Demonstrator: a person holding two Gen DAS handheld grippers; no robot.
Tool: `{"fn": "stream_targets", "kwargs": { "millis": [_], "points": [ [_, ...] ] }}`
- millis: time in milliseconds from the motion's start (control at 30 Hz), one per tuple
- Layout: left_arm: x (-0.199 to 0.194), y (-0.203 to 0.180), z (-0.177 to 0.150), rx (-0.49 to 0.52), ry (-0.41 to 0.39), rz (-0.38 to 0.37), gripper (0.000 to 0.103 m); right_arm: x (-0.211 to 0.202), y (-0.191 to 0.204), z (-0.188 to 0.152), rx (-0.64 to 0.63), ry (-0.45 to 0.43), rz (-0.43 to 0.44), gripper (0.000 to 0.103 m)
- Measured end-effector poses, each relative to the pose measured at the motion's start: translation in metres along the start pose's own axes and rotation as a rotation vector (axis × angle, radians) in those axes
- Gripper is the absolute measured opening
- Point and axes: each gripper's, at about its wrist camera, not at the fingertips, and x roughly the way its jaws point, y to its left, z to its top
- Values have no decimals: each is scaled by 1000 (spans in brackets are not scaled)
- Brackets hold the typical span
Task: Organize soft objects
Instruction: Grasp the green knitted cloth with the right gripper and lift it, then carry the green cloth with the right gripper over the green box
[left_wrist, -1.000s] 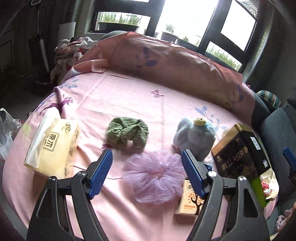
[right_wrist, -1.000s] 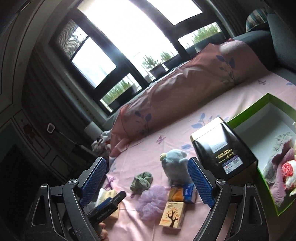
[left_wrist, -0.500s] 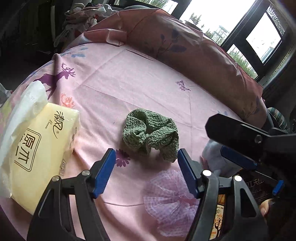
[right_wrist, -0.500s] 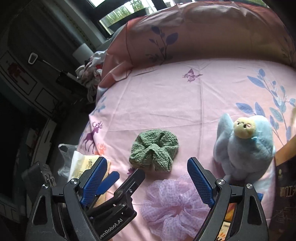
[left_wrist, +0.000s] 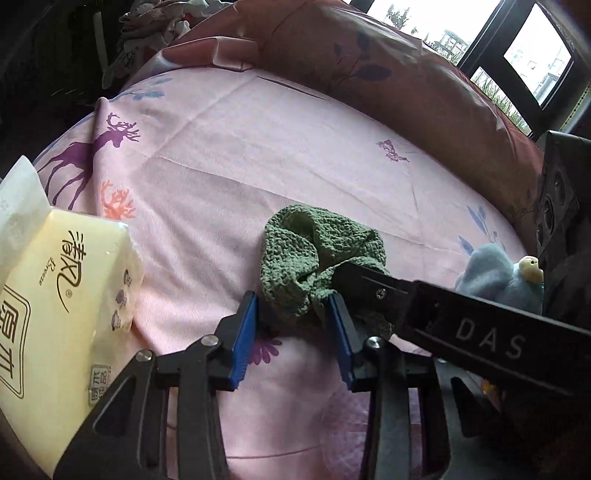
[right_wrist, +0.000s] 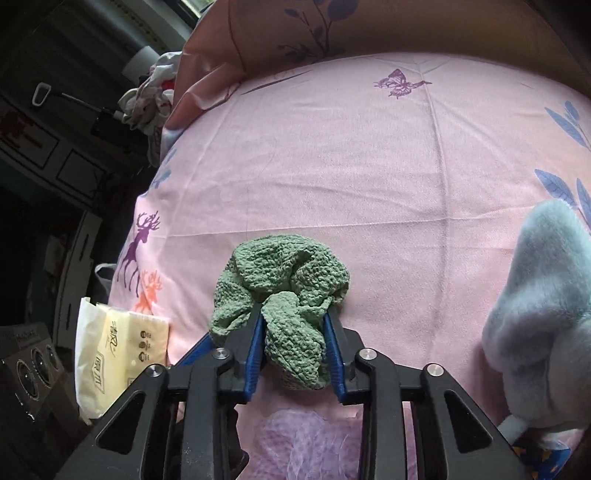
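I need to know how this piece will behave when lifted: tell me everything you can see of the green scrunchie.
The green scrunchie is a bunched ring of soft, bumpy crinkled fabric, dull sage green, crumpled into folds. It lies on the pink printed sheet. Both grippers have just been closing on it: the right gripper pinches its near fold between blue pads, and the left gripper clamps another part. The purple mesh scrunchie lies just nearer the camera, the blue plush toy apart to the right.
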Motion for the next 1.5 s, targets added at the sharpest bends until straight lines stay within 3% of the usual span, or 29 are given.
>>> {"fn": "stream_targets", "kwargs": {
  "millis": [67, 167, 467, 833, 1233, 1500],
  "points": [
    [1, -1, -1, 0, 13, -35, 10, 1, -1, -3, -1, -2, 20, 21],
    [-2, -1, -1, -22, 19, -77, 4, -3, 1, -6, 6, -5, 38, 19],
    [-72, -19, -11, 21, -141, -148, 3, -72, 22, -32, 0, -145, 141, 18],
    [-145, -60, -38, 165, -262, -288, 3, -168, 34, -91, -20, -356, 125, 18],
    [-181, -171, -69, 436, -337, -381, 3, -264, -20, -142, 81, -659, 50, 18],
    [-173, -245, -88, 576, -282, -484, 4, -305, -89, -171, 254, -780, 55, 18]
  ]
}}
